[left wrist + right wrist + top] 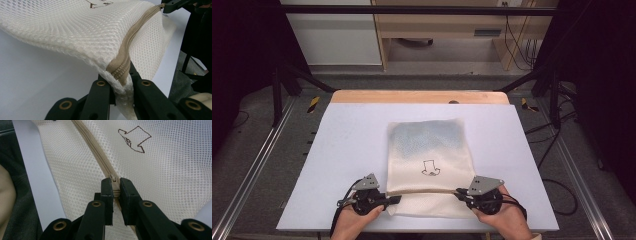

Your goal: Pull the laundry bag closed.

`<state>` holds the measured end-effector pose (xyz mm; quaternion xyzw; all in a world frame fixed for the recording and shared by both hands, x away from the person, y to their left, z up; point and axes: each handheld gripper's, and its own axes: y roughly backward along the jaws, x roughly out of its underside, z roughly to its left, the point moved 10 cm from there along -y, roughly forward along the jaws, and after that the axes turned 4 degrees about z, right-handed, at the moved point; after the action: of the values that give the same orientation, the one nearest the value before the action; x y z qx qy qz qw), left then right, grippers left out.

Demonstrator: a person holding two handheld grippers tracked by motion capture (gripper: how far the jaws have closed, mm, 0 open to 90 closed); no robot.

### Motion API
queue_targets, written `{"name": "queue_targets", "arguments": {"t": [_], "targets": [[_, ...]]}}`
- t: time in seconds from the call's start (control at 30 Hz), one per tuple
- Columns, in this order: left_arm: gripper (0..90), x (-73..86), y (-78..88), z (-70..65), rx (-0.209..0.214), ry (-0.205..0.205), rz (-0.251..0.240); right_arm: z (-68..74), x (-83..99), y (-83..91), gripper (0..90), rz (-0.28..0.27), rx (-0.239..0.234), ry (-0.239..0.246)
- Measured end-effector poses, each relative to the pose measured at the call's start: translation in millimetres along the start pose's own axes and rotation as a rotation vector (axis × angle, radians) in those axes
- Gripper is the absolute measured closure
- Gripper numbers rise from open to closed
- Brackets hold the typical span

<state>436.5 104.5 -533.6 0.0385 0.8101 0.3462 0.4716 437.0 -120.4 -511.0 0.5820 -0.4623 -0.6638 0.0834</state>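
While the mesh bag (429, 150) lies on the counter (342, 150), the left gripper (393, 199) pinches its zipper (424, 191) end. The right gripper (460, 191) clamps the zipper's other end (near edge slightly lifted)

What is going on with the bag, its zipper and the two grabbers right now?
mesh bag: lying flat on the table, near edge lifted.
zipper: closed, stretched between the two grippers.
left gripper: shut on the zipper's end.
right gripper: shut on the zipper, at the slider.
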Motion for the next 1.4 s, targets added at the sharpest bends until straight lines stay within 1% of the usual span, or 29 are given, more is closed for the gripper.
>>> {"name": "queue_targets", "arguments": {"t": [1.4], "targets": [[84.7,-0.3,0.8,1.6,-0.005,0.0,0.002,-9.2,14.4,8.3,82.1,0.005,0.019,-0.031]]}}
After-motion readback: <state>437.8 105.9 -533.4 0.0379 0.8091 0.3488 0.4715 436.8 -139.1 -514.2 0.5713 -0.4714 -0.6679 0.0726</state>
